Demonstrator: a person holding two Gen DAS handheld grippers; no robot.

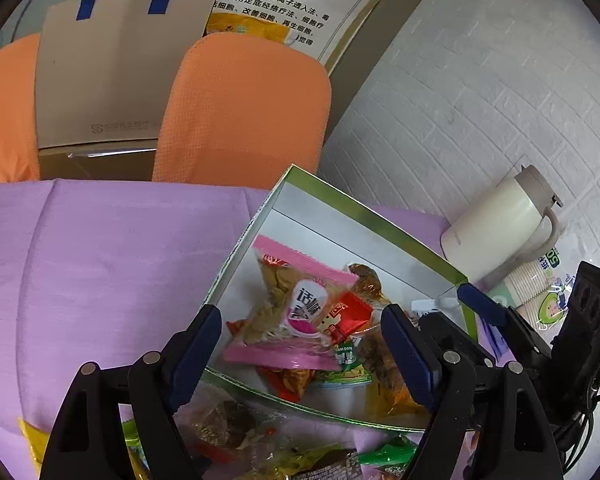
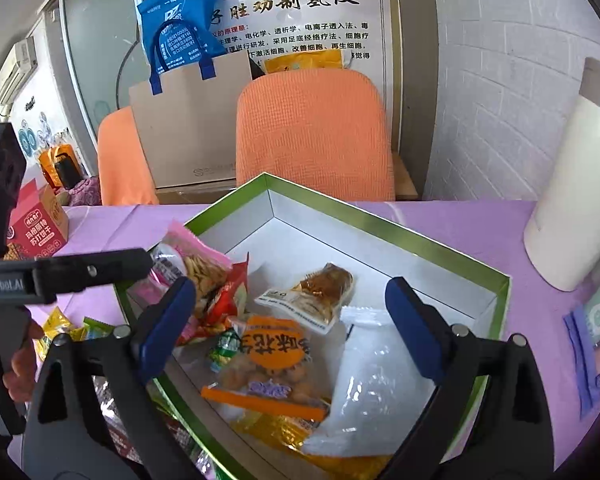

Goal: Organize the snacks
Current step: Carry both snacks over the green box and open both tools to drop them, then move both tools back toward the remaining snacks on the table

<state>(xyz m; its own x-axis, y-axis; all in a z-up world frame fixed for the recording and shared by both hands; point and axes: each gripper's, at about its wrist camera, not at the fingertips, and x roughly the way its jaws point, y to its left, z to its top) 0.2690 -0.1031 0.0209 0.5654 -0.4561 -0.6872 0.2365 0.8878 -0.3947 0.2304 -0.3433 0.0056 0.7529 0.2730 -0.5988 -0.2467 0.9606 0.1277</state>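
A green-rimmed white box (image 1: 364, 216) (image 2: 440, 236) sits on the purple tablecloth and holds several snack packets. A pink-edged packet (image 1: 296, 304) (image 2: 192, 264) lies on top at the box's near left. An orange-labelled packet (image 2: 272, 356) and a brown pastry packet (image 2: 320, 292) lie in the middle. My left gripper (image 1: 304, 344) is open and empty, hovering above the pink packet. My right gripper (image 2: 288, 320) is open and empty above the box. The left gripper also shows in the right wrist view (image 2: 152, 256), reaching in from the left.
Loose snack packets (image 1: 260, 440) lie on the cloth in front of the box. A cream kettle (image 1: 500, 232) (image 2: 568, 200) stands at the right. A red biscuit box (image 2: 36, 224) stands at the far left. Orange chairs (image 2: 316, 132) stand behind the table.
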